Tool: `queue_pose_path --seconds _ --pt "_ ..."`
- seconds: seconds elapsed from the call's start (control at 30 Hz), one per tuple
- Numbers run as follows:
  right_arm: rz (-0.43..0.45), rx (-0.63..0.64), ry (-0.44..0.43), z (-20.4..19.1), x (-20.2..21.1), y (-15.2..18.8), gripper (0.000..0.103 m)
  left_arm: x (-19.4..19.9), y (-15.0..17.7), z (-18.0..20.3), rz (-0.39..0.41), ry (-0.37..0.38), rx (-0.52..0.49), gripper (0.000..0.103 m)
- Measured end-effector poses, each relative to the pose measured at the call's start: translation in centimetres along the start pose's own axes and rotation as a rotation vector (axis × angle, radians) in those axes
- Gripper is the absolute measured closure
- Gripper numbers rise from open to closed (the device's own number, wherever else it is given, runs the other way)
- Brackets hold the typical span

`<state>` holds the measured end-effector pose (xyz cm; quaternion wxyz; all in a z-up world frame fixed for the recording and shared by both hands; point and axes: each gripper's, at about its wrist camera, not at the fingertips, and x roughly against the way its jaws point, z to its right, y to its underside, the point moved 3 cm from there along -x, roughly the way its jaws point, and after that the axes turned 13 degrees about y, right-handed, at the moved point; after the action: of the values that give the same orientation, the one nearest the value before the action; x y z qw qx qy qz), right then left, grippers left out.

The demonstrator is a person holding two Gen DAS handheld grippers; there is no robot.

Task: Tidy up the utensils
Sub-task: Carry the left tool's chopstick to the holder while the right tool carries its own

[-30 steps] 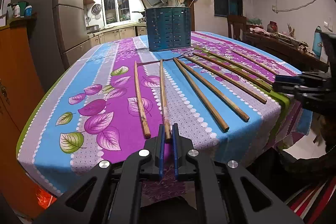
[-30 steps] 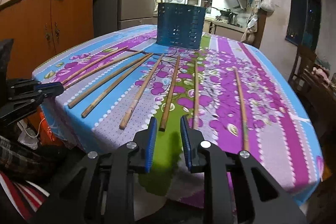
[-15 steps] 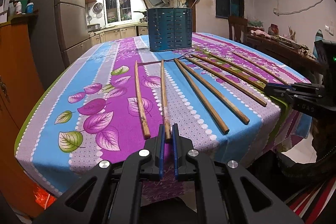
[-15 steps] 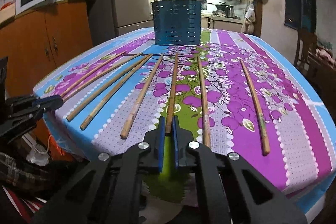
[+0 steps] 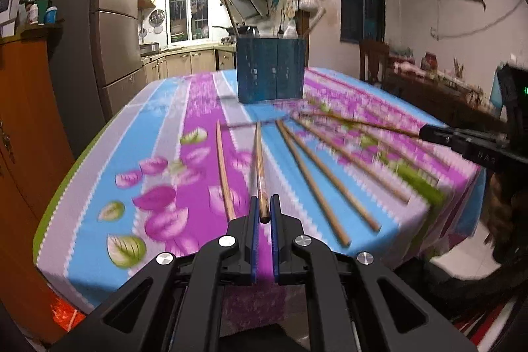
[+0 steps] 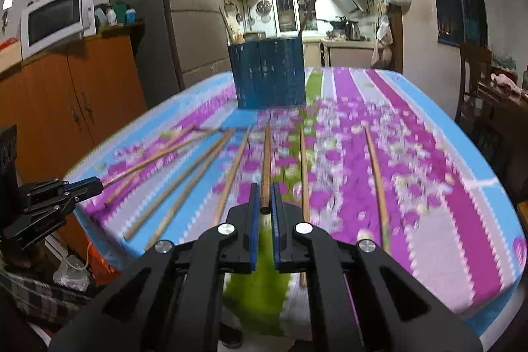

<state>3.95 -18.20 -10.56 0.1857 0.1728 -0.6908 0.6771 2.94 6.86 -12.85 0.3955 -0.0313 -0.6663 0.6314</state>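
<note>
Several long wooden chopsticks lie fanned out on a flowered tablecloth. My left gripper is shut on the near end of one chopstick, which rises off the cloth. My right gripper is shut on the near end of another chopstick, also lifted. A dark blue perforated utensil holder stands upright at the far middle of the table. In the left wrist view the right gripper shows at the right edge with its chopstick; in the right wrist view the left gripper shows at the left edge.
Loose chopsticks stay flat on the cloth between and beside the grippers. An orange cabinet with a microwave stands left of the table, a grey fridge behind it. A chair and a cluttered side table stand to the right.
The right gripper's jaws closed on a chopstick end. Both grippers have since risen, lifting their chopsticks off the cloth; the table now sits lower and blurred in both views.
</note>
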Motion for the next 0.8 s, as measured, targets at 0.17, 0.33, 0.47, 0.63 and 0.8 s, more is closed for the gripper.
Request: queue_pose_path --seconds 0.17,0.33,0.47,0.63,0.8 --pt "0.067 0.003 -0.023 0.8 0.2 -4.6 0.098 0.9 -4.8 -0.6 0.064 -0.006 -0.022 0.095" --pt "0.131 0.039 -0.033 0.6 0.0 -8.9 0.098 1.0 -9.6 -1.3 0.107 0.005 -0.05 0.095" --pt "0.156 0.059 -0.048 0.2 -0.3 -11.2 0.098 0.5 -12.6 -1.5 0.139 0.009 -0.085 0.095" --pt "0.172 0.078 -0.075 -0.2 -0.8 -13.6 0.098 -0.1 -15.2 -1.3 0.168 0.016 -0.107 0.095" --pt "0.184 0.096 -0.082 -0.7 -1.5 -15.4 0.098 -0.6 -17.4 -1.2 0.188 0.023 -0.138 0.095"
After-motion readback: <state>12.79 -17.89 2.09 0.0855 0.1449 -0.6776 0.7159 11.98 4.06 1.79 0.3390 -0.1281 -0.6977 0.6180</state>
